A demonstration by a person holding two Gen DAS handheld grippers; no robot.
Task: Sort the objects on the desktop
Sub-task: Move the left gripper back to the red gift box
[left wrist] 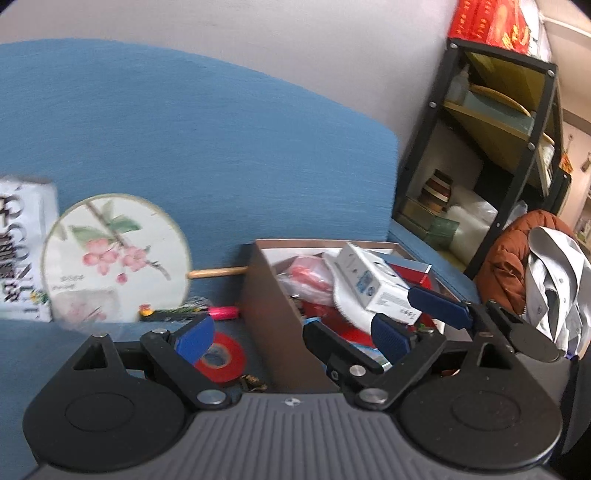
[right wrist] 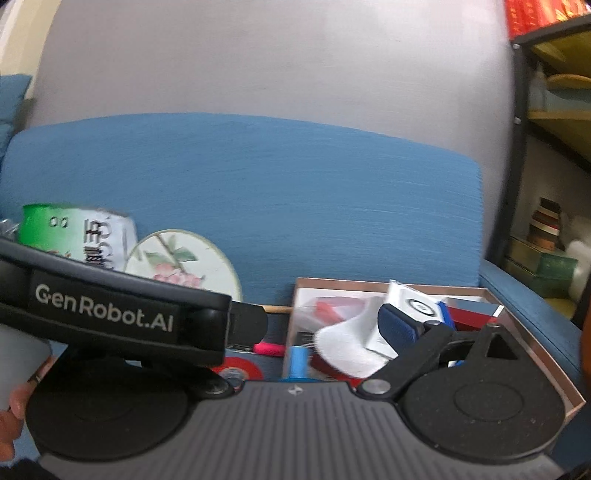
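- The left black plastic gripper (left wrist: 291, 332) has two round black discs, a grey ribbed middle part and shiny silver screws.
- Its fingers (left wrist: 195, 338) have bumpy blue pads.
- The right black plastic gripper (right wrist: 325, 325) looks the same, with a small star mark on the grey part.
- A black band (right wrist: 110, 314) says "GenRobot.AI" in white letters.
- A hand (right wrist: 14, 413) shows beside a grey sleeve (right wrist: 18, 354).

This looks like a lived-in room in a home, perhaps a study or storeroom. A blue upholstered seat back (left wrist: 207, 147) stands against a plain grey wall. Right of it, a black metal shelf rack (left wrist: 509, 155) holds boxes and tape rolls, with red cartons (left wrist: 491, 22) on top. Jackets (left wrist: 535, 266) lie heaped near the rack's foot.
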